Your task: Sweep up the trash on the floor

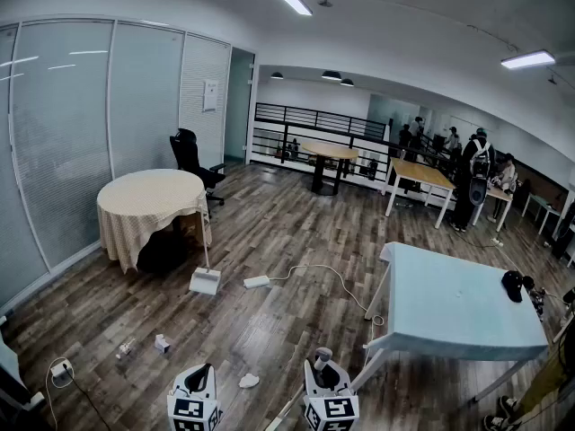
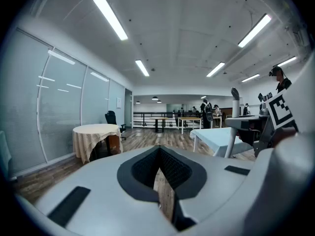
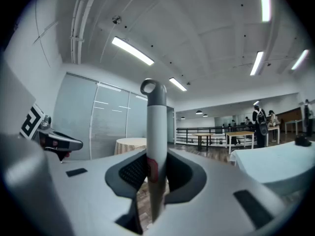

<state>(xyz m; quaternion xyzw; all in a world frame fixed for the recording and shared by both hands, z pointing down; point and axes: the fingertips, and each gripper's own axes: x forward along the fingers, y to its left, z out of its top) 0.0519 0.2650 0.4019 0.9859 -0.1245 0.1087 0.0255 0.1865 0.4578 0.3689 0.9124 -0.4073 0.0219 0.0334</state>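
Note:
Trash lies on the wooden floor in the head view: a crumpled white scrap [image 1: 249,381] between the grippers and two small pieces [image 1: 162,343] [image 1: 125,349] further left. A white dustpan [image 1: 205,281] stands by the round table, its thin handle upright. My right gripper [image 1: 325,377] [image 3: 156,167] is shut on a grey broom handle [image 3: 156,119] whose looped top [image 1: 322,357] sticks up past the jaws. My left gripper [image 1: 199,377] [image 2: 158,155] is shut with nothing in it, held level at about table height.
A round table with a cream cloth [image 1: 151,200] stands to the left, a black chair [image 1: 190,155] behind it. A light-blue table [image 1: 458,299] is close on the right. A power strip [image 1: 256,282] and its cable [image 1: 332,277] cross the floor. People stand far back right.

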